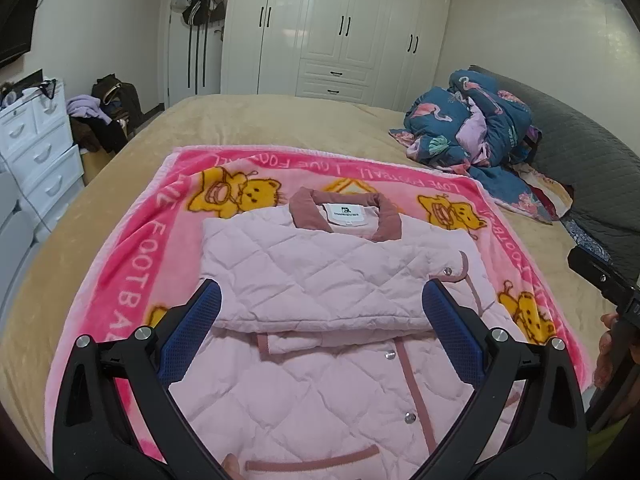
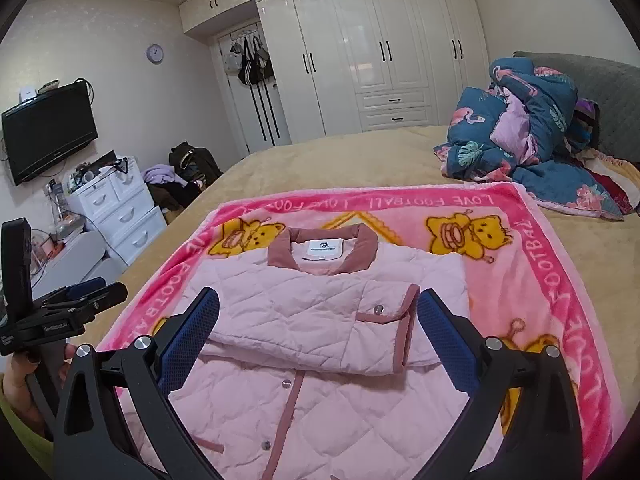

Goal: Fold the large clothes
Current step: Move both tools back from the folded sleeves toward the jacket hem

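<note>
A pale pink quilted jacket (image 1: 320,280) (image 2: 320,328) with a dusty-rose collar lies front up on a pink cartoon blanket (image 1: 132,240) (image 2: 552,264). Both sleeves are folded across its chest, the cuff with a snap lying on the right. My left gripper (image 1: 322,300) hovers open above the jacket's middle, its blue pads wide apart with nothing between them. My right gripper (image 2: 318,312) is also open over the folded sleeves, holding nothing. In the right wrist view the left gripper (image 2: 86,292) shows at the left edge, held by a hand (image 2: 20,380).
The blanket lies on a tan bed (image 1: 240,120) (image 2: 320,160). A crumpled blue flamingo quilt (image 1: 472,128) (image 2: 532,132) sits by the grey headboard on the right. White drawers (image 1: 36,152) (image 2: 120,208) and a clothes pile (image 1: 104,116) stand left of the bed. Wardrobes (image 2: 380,60) line the far wall.
</note>
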`<state>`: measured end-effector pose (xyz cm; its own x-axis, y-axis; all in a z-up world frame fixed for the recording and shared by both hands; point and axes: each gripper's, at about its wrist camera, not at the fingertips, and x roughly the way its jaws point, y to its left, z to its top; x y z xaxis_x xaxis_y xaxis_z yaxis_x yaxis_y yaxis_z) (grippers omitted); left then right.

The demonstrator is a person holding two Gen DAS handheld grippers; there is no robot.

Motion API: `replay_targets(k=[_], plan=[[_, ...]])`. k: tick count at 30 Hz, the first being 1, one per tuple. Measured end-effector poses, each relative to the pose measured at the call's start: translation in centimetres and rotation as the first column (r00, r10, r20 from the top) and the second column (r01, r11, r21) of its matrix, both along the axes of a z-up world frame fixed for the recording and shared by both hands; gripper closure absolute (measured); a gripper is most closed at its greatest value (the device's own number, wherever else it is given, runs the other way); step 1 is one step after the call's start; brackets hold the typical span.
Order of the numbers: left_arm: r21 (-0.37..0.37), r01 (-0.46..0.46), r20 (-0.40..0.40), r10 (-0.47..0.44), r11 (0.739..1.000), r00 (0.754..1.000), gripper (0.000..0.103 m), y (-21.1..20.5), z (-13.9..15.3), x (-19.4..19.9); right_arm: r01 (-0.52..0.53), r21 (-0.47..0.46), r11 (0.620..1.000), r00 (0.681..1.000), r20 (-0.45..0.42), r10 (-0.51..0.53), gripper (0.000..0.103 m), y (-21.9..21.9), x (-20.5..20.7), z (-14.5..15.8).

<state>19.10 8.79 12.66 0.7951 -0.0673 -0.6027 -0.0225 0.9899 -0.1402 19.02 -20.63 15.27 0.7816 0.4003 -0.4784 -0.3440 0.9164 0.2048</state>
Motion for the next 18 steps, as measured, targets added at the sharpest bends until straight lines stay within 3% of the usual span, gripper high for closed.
replay_targets(k=[18], plan=[[0.003, -0.004, 0.009, 0.004, 1.000, 1.000, 0.008, -0.2, -0.3, -4.2, -0.022, -0.021, 1.000, 1.000, 0.017, 0.022, 0.004, -0.9, -4.5, -0.1]])
